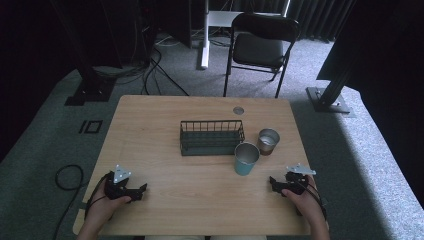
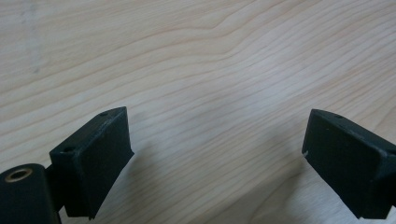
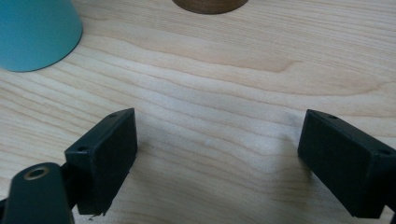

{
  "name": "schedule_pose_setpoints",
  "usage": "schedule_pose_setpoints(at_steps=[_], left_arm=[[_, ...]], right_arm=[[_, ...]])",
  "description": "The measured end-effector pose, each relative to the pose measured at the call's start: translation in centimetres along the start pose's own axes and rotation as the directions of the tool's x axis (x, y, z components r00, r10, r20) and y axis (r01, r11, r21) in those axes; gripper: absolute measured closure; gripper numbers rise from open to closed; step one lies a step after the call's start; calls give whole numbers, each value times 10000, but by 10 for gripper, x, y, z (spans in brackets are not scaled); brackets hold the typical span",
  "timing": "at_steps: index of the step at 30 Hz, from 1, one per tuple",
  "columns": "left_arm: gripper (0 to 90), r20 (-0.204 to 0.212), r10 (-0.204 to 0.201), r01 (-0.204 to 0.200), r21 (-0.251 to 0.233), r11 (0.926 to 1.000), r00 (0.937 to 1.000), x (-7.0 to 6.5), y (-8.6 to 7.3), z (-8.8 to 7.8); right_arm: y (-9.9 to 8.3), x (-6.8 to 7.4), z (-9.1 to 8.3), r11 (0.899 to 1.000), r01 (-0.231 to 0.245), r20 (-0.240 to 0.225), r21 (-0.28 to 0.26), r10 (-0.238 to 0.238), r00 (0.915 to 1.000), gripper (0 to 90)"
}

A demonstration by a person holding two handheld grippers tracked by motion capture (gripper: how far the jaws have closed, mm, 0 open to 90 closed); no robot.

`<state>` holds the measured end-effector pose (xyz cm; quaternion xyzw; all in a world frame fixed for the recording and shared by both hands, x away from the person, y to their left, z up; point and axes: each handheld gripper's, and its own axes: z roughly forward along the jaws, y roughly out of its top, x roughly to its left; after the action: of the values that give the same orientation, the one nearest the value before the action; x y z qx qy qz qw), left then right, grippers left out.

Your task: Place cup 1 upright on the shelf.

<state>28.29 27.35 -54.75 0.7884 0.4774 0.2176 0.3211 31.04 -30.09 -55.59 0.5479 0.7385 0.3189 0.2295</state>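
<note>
Both grippers rested on the table, jaws wide and empty.
Right gripper (image 1: pixel 278 183) is best advanced squarely toward the teal cup (image 1: pixel 246 159), clear of the brown cup (image 1: pixel 268 141).

Left gripper (image 1: pixel 136 192) and right gripper (image 1: pixel 274 183), hand-held, jaws spread wide.

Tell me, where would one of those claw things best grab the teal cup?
Probably around its side wall, about halfway up, coming in level from the near right. The teal cup stands upright and open-topped, tapering toward its base. The wire basket stands behind it to the left and the brown cup close behind on its right, so only the near side is free. The right gripper, jaws wide apart, lies nearest.
</note>
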Motion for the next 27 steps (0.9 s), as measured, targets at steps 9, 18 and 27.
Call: schedule_pose_setpoints(at_steps=[9, 18, 27], left_arm=[[87, 589, 449, -429, -342, 9985, 9973, -16, 13, 5], [87, 1291, 804, -682, -964, 9930, 9884, -40, 27, 15], [87, 1724, 1513, -1360, -976, 9859, 9733, -64, 40, 26]], right_arm=[[0, 0, 0, 10000, 1, 0, -1, -1, 10000, 116], [0, 0, 0, 10000, 1, -1, -2, -1, 10000, 116], [0, 0, 0, 10000, 1, -2, -1, -1, 10000, 116]])
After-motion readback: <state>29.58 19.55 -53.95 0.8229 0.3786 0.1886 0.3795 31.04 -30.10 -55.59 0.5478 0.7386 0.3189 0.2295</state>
